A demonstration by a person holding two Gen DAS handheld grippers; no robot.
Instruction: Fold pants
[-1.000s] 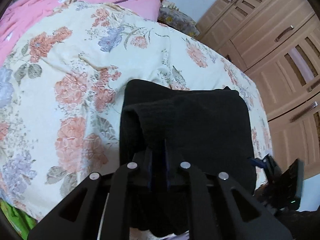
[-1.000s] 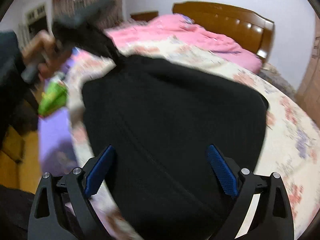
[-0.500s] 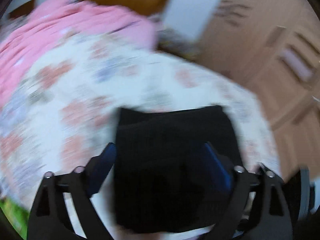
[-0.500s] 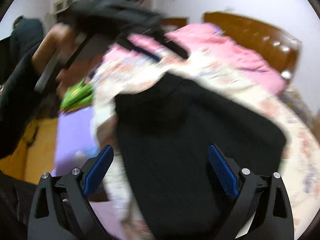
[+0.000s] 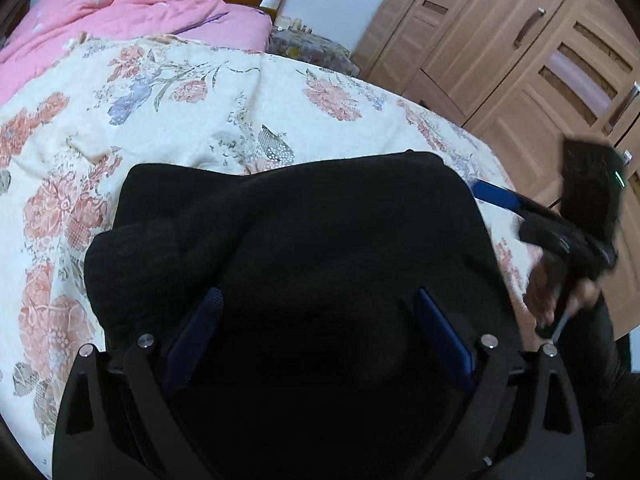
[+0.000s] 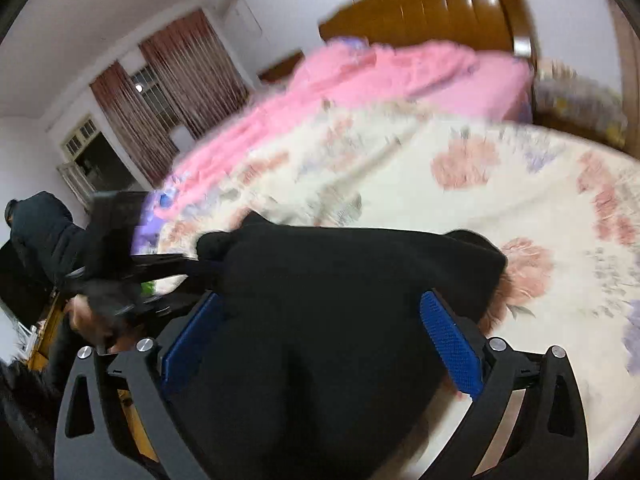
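Left wrist view: the left gripper point(image 5: 316, 328) hangs over the near part of the black pants point(image 5: 296, 240), its jaws spread wide after just having been opening; cloth lies below and between the blue pads point(image 5: 444, 336) but neither pad presses on it. The pants lie as a folded, roughly rectangular bundle on the bed point(image 5: 200, 120), over the floral spread, running away from the jaws toward the pink quilt point(image 5: 120, 16). The left side of the bundle is thicker and lumpy, with a fold edge showing. At the right edge the right gripper point(image 5: 496, 196) shows one blue finger just beside the pants' far right corner. A wooden wardrobe point(image 5: 520, 52) stands beyond.

Right wrist view, blurred: the right gripper point(image 6: 320, 332) has its jaws spread, nothing pinched. The pants point(image 6: 340, 300) lie directly below and ahead, their long side seemingly running across the picture. The left gripper point(image 6: 168, 268) is at the bundle's left edge, held by a hand point(image 6: 92, 320).

Judgement: both jaws are free and the fold appears laid. The left hand sits nearer the thick, uneven side, so any smoothing or a further fold would start there.
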